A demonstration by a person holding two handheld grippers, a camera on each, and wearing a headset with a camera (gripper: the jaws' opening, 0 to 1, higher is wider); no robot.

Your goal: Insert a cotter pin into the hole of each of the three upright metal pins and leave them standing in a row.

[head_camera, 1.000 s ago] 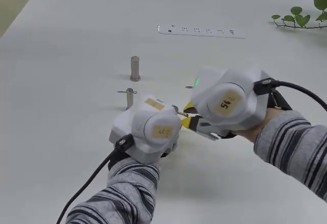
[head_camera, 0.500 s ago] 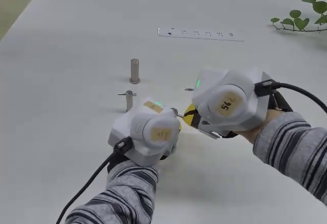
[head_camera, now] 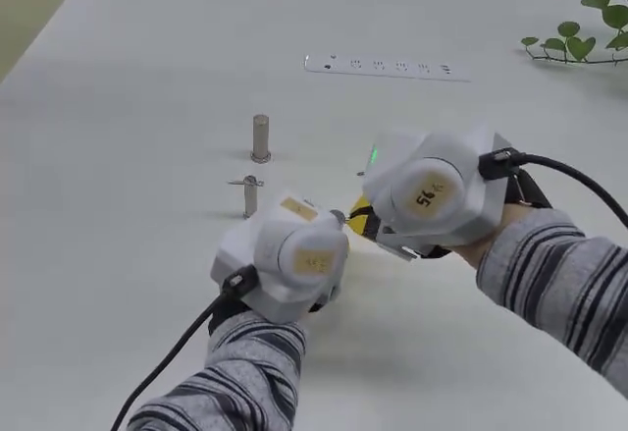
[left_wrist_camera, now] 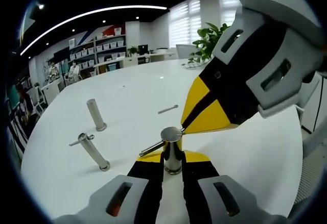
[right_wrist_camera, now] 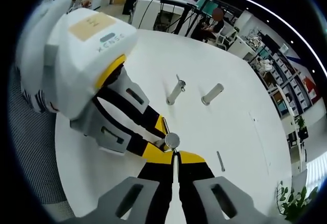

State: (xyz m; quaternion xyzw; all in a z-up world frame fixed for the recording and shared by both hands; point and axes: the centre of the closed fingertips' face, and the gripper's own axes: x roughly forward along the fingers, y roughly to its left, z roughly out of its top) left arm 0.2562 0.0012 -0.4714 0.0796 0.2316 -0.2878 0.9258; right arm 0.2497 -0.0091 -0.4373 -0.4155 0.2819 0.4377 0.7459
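White table (head_camera: 147, 78) carries everything, with a leafy plant (head_camera: 589, 28) at its far right corner and a power strip (head_camera: 386, 64) lying toward its far edge. Near the middle the two grippers meet nose to nose. The left gripper (left_wrist_camera: 172, 165) has its jaws pinched on the shaft of a held metal pin (left_wrist_camera: 172, 150), keeping it upright. The right gripper (right_wrist_camera: 175, 160) has its jaws pressed together on a thin cotter pin (left_wrist_camera: 152, 147), whose end pokes out of the pin's side just below the head. Toward the left edge a fitted metal pin (head_camera: 250, 193) stands with a cotter pin across its top, and a bare metal pin (head_camera: 260, 137) stands just beyond it toward the far edge. A spare cotter pin (left_wrist_camera: 167, 109) lies flat on the table beyond the grippers. The second insertion looks to be in hand and close to seated. The next move likely calls for pushing the cotter pin fully through, standing that pin in line, then fetching the spare one for the bare pin.
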